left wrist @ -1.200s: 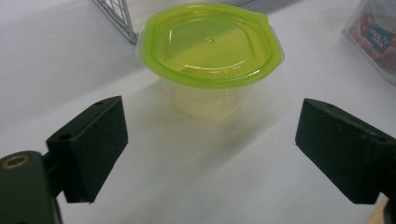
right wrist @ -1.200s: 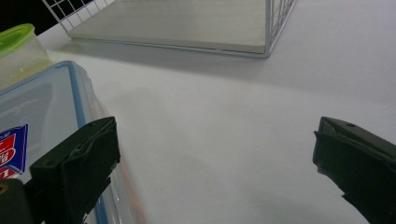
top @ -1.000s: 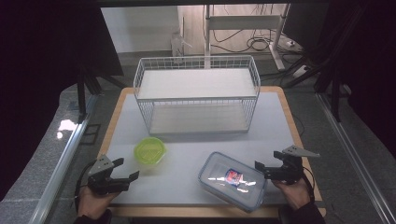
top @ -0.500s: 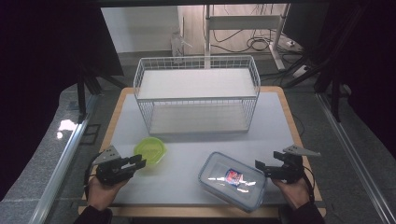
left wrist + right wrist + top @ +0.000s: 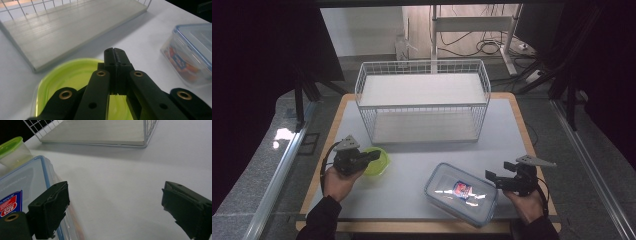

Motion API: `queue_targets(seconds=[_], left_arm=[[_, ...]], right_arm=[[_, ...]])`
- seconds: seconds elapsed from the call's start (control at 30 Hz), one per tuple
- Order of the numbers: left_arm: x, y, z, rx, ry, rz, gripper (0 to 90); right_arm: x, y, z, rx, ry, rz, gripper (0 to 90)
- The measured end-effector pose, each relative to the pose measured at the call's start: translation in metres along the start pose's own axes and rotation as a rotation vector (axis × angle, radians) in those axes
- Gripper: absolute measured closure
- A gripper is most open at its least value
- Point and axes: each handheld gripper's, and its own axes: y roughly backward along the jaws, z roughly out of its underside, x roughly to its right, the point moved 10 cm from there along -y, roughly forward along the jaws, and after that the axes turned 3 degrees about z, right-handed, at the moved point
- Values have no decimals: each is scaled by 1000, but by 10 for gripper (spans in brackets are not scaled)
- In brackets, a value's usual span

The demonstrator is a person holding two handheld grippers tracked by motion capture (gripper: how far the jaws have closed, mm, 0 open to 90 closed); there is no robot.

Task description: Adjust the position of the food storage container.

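Observation:
A lime-green lidded tub sits on the white table at the front left. My left gripper hovers just over its lid. Its jaws have just been closing and now meet with nothing between them. A clear lidded box with a red-labelled packet inside lies at the front right. My right gripper stands open at that box's right end and has just narrowed slightly. In the right gripper view one fingertip overlaps the box's edge and the other is over bare table.
A white wire two-shelf rack stands across the back half of the table. Its open lower shelf faces the person. The table's wooden edge runs along the front. Dark surroundings and metal rails flank both sides.
The left hand moved forward and right, over the green tub, and its jaws went from wide open to shut. The right hand stayed beside the clear box.

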Motion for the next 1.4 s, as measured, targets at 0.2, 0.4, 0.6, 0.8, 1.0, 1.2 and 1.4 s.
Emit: queue_targets(seconds=[0.2, 0.4, 0.6, 0.8, 1.0, 1.2, 1.4], left_arm=[[-2, -31, -13, -64, -18, -3, 900], [-3, -45, -10, -120, -37, -35, 900], [-5, -51, 0, -195, -71, -64, 900], [-3, -49, 4, -211, -94, -76, 900], [-7, -37, 11, -206, -76, -82, 900], [-10, -20, 22, -201, -56, -100, 900], [-16, -10, 28, -180, -24, -98, 900]], right_arm=[[0, -2, 2, -10, 25, 4, 79], [-1, -2, 3, -17, 40, 8, 82], [-3, -3, 4, -25, 79, 17, 82], [-2, -2, 4, -25, 83, 24, 82], [-2, -1, 3, -20, 87, 24, 83], [-2, -1, 3, -22, 86, 24, 86], [-2, -1, 3, -22, 85, 22, 88]])
